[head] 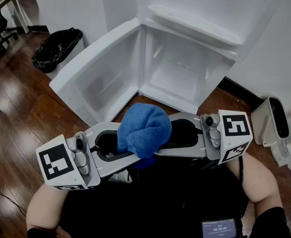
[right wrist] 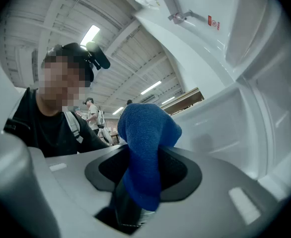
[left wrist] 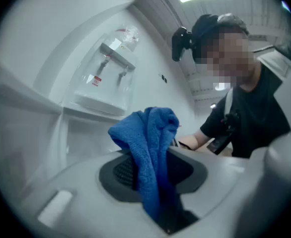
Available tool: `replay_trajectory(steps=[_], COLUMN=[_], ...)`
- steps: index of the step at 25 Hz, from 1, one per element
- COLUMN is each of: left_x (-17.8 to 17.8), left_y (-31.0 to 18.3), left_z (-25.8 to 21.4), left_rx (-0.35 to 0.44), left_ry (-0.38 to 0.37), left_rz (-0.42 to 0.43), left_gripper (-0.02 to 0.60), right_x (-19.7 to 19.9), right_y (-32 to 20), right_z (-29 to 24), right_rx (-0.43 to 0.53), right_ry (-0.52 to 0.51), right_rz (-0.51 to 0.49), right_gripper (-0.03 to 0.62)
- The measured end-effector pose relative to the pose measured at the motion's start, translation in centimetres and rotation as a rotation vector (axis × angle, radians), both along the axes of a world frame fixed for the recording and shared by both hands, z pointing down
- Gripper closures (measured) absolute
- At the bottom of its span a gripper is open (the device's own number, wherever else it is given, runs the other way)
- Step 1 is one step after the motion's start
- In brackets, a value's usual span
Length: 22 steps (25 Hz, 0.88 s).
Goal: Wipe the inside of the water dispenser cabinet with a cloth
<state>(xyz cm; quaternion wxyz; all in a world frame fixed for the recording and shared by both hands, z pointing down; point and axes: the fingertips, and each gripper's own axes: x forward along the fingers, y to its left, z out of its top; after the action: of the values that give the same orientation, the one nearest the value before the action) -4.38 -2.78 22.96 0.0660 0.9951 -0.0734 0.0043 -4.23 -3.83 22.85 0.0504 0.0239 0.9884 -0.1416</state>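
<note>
The blue cloth is a thick, nubby terry bundle, bunched into a rounded lump. It sits low in front of me, between my two tools, which meet nose to nose over the floor just short of the open cabinet. My left tool has its jaws drawn narrow and pinched on a fold of the cloth; in the left gripper view the fabric runs down into the slim slot between the dark ribbed pads. My right tool comes in from the opposite side. In the right gripper view the cloth fills the gap between its jaws and drapes over the front of them, so I read it as closed on the same bundle. Both tools have smooth, pale grey moulded shells, and each carries a white cube with black square markers.

Beyond the cloth stands the water dispenser cabinet, a boxy compartment of glossy white plastic with softly rounded inner corners. Its door hangs wide open to the left and shows a recessed, moulded liner. The floor is dark polished wood planks. A bin lined with a crinkled black bag stands at the far left, and a slim off-white bin against the wall at the right.
</note>
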Motion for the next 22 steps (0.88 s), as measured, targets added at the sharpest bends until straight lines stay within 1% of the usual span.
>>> replay_trajectory(steps=[3, 5, 6, 7, 8, 10, 12, 13, 14, 15, 16, 20, 21, 22], left_x=[0.4, 0.2, -0.1, -0.4, -0.8, -1.6, -1.8, -1.7, -1.5, -1.3, -1.1, -0.8, -0.8, -0.8], left_y=[0.0, 0.0, -0.2, -0.5, -1.0, -2.3, -3.0, -2.9, -2.7, -2.4, -2.2, -2.0, -2.0, -2.1], left_z=[-0.4, -0.6, -0.9, -1.2, -1.5, -2.0, -2.0, -1.9, -1.8, -1.7, -1.7, -1.4, -1.2, -1.1], left_rx=[-0.048, -0.055, -0.053, -0.048, -0.043, -0.029, -0.014, -0.004, 0.007, 0.014, 0.018, 0.013, 0.008, 0.004], left_ry=[0.045, 0.053, 0.059, 0.066, 0.075, 0.086, 0.079, 0.071, 0.063, 0.057, 0.054, 0.045, 0.042, 0.041], left_rz=[0.042, 0.056, 0.054, 0.039, 0.012, -0.061, -0.108, -0.113, -0.109, -0.104, -0.101, -0.091, -0.090, -0.091], left_gripper=[0.456, 0.451, 0.429, 0.372, 0.348, 0.345, 0.346, 0.363, 0.410, 0.472, 0.487, 0.497, 0.497, 0.497], right_x=[-0.1, -0.1, -0.1, 0.1, 0.3, 0.7, 1.0, 1.1, 1.0, 0.9, 0.8, 0.7, 0.6, 0.7], right_y=[-0.1, -0.3, -0.5, -0.7, -1.1, -1.7, -2.2, -2.4, -2.4, -2.4, -2.4, -2.4, -2.5, -2.7], right_z=[0.1, 0.0, -0.3, -0.7, -1.1, -1.5, -1.5, -1.4, -1.3, -1.1, -1.0, -0.6, -0.6, -0.6], right_rx=[-0.053, -0.083, -0.097, -0.109, -0.114, -0.104, -0.084, -0.072, -0.061, -0.056, -0.056, -0.061, -0.059, -0.059], right_ry=[-0.013, -0.033, -0.051, -0.070, -0.086, -0.095, -0.081, -0.070, -0.059, -0.050, -0.047, -0.036, -0.035, -0.036], right_rz=[-0.014, -0.009, -0.002, 0.008, 0.022, 0.057, 0.094, 0.107, 0.114, 0.117, 0.117, 0.123, 0.129, 0.137], right_gripper=[0.429, 0.456, 0.470, 0.474, 0.474, 0.476, 0.476, 0.476, 0.476, 0.472, 0.465, 0.430, 0.430, 0.444])
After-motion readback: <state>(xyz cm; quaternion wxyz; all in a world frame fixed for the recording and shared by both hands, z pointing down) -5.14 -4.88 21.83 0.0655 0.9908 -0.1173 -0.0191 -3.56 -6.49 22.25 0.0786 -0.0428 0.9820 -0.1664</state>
